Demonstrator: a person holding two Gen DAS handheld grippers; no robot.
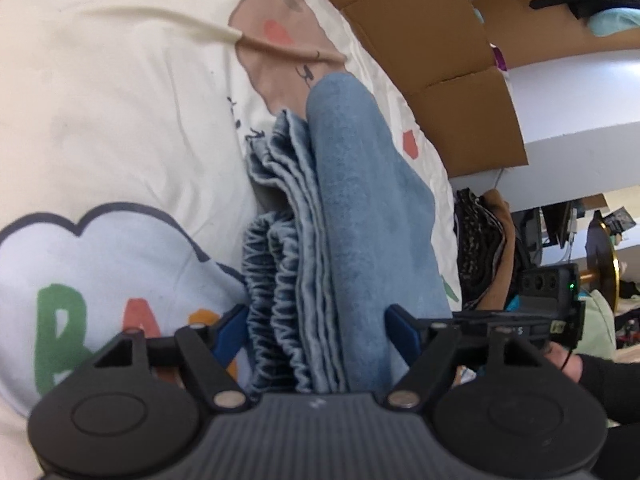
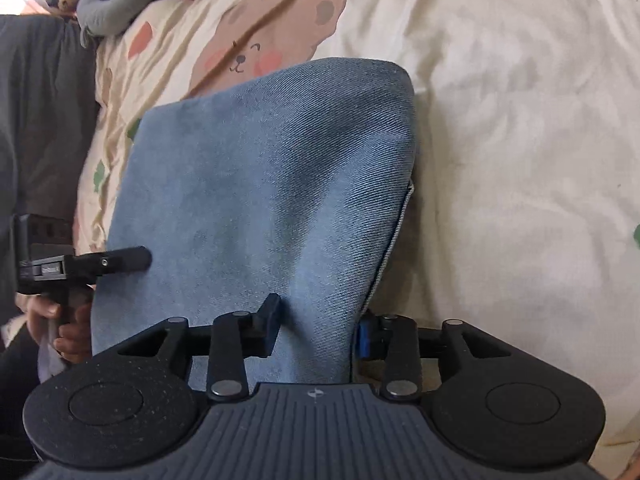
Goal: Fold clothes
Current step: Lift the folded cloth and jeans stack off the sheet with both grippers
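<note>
The folded blue denim garment [image 1: 340, 216] stood on edge between the fingers of the left tool [image 1: 318, 330], its stacked layers and gathered elastic waistband wedged between the two blue pads, so that tool was pinching the bundle near its waistband end. The garment ran forward from the tool over the cream bed sheet [image 1: 120, 120], which was printed with a bear, a cloud and coloured letters. In the right wrist view the same garment [image 2: 264, 184] rose broad and smooth ahead of the right tool [image 2: 318, 330], whose black finger [image 2: 268, 328] pressed against the cloth on one side while the blue pad [image 2: 363, 338] sat at the stitched edge on the other, pinching that lower corner. The left tool [image 2: 120, 260] showed at the garment's far side, held by a hand [image 2: 68, 332]. Cardboard boxes [image 1: 440, 60] stood beyond the bed.
</note>
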